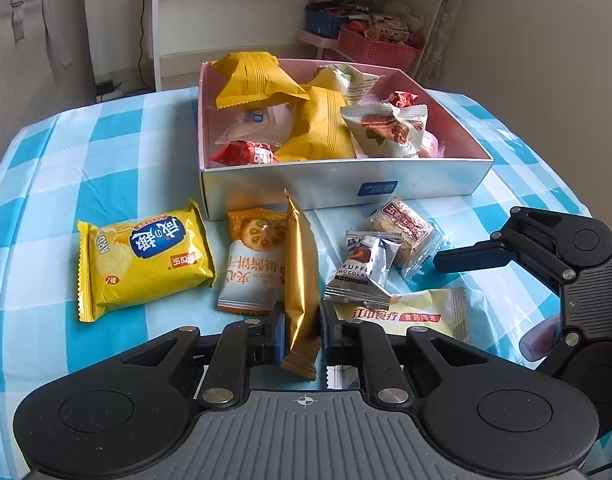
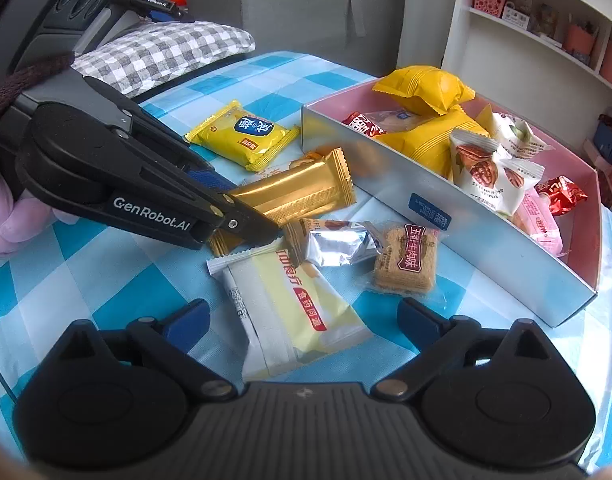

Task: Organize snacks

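My left gripper (image 1: 301,332) is shut on the near end of a gold-wrapped bar (image 1: 301,272), which stands on edge on the checked cloth. The right wrist view shows the same left gripper (image 2: 245,216) pinching that gold bar (image 2: 301,194). My right gripper (image 2: 303,318) is open, its blue pads either side of a pale yellow packet (image 2: 297,312) without touching it. Loose snacks lie in front of the box (image 1: 346,188): a yellow cracker pack (image 1: 145,260), an orange-and-white biscuit pack (image 1: 253,264), a silver chocolate (image 1: 362,268) and a brown wafer (image 1: 406,232).
The white box with a pink inside (image 2: 426,196) holds several yellow, red and nut packets. The blue-checked tablecloth (image 1: 85,160) covers the table. White shelves (image 1: 265,8) with baskets stand behind. A grey-checked cushion (image 2: 161,48) lies beyond the table's far edge.
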